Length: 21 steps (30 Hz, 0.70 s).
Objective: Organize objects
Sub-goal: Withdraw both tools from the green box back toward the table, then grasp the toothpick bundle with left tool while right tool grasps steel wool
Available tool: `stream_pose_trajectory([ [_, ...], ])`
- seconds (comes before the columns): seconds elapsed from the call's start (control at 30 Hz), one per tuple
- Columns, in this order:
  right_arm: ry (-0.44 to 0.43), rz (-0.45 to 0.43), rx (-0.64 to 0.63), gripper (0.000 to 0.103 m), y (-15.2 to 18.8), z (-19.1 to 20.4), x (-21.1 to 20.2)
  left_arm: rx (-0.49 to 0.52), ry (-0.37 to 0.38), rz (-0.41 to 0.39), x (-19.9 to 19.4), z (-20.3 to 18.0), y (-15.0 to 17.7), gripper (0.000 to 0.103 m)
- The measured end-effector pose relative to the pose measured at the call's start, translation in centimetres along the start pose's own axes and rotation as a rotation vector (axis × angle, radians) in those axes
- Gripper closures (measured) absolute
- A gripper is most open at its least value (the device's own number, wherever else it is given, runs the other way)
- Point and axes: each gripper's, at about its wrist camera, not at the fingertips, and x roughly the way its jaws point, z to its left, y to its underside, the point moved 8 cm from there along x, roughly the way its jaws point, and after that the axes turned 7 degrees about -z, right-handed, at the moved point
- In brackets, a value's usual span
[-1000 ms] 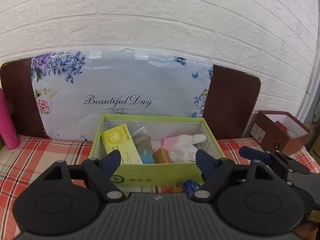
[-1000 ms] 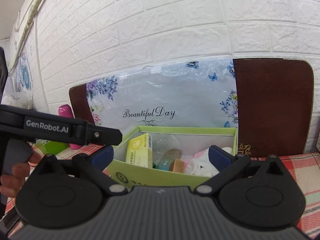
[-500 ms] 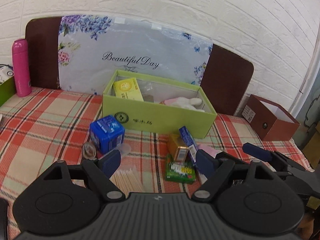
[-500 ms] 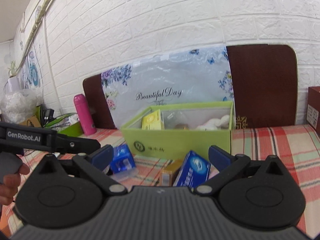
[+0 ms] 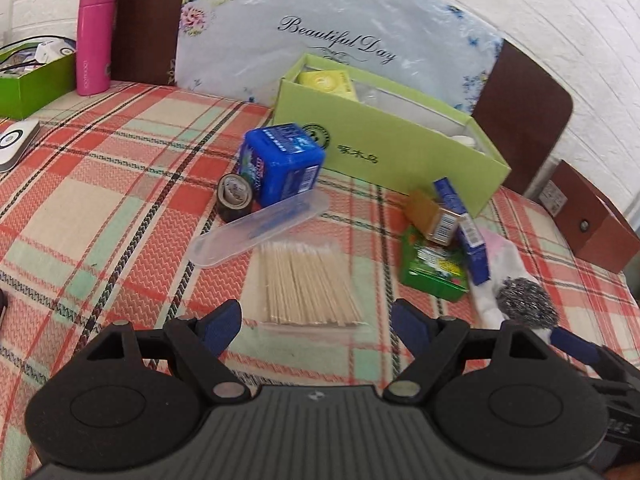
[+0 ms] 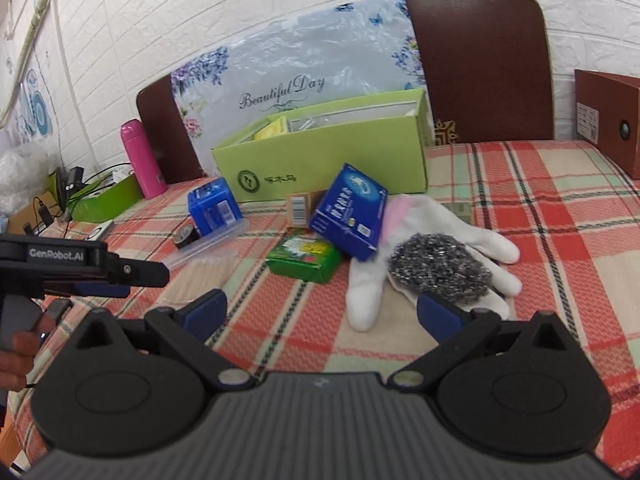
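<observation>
Both hand-held grippers are spread wide and holding nothing. Left one (image 5: 316, 318) hovers right over the toothpicks (image 5: 308, 284); right one (image 6: 322, 308) sits just short of the scourer (image 6: 440, 266) on the glove (image 6: 436, 240), desk (image 6: 540, 208) clutter beyond.

a light green box (image 5: 384, 148) stands open at the back of the counter, a yellow packet (image 5: 326, 80) leaning inside. in front lie a blue cube box (image 5: 282, 162), a black tape roll (image 5: 234, 196) touching it, a clear plastic case (image 5: 256, 228), a toothpick bundle (image 5: 306, 284), a green pack (image 6: 304, 258), a small brown carton (image 6: 298, 208), a tilted blue box (image 6: 348, 212), and a white glove (image 6: 424, 264) with a steel scourer (image 6: 440, 266) on top.
</observation>
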Motion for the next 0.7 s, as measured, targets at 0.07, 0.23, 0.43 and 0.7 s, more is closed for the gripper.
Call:
stream_pose_trajectory([
  [0.07,0.012,-0.013,0.007,0.0,-0.4,-0.5,-0.3,0.005,-0.018,0.008,1.1,0.1,0.2,0.018],
  [0.23,0.04,-0.028,0.01,0.0,-0.8,-1.6,-0.8,0.027,-0.075,0.015,3.7,0.3,0.3,0.018],
  [0.43,0.092,-0.043,-0.045,0.0,-1.1,-3.1,-1.0,0.081,-0.01,0.007,5.0,-1.5,0.0,0.043],
  [0.7,0.137,-0.045,-0.116,0.006,-2.0,-5.0,0.3,0.152,0.151,0.087,2.9,-4.0,2.3,0.064],
])
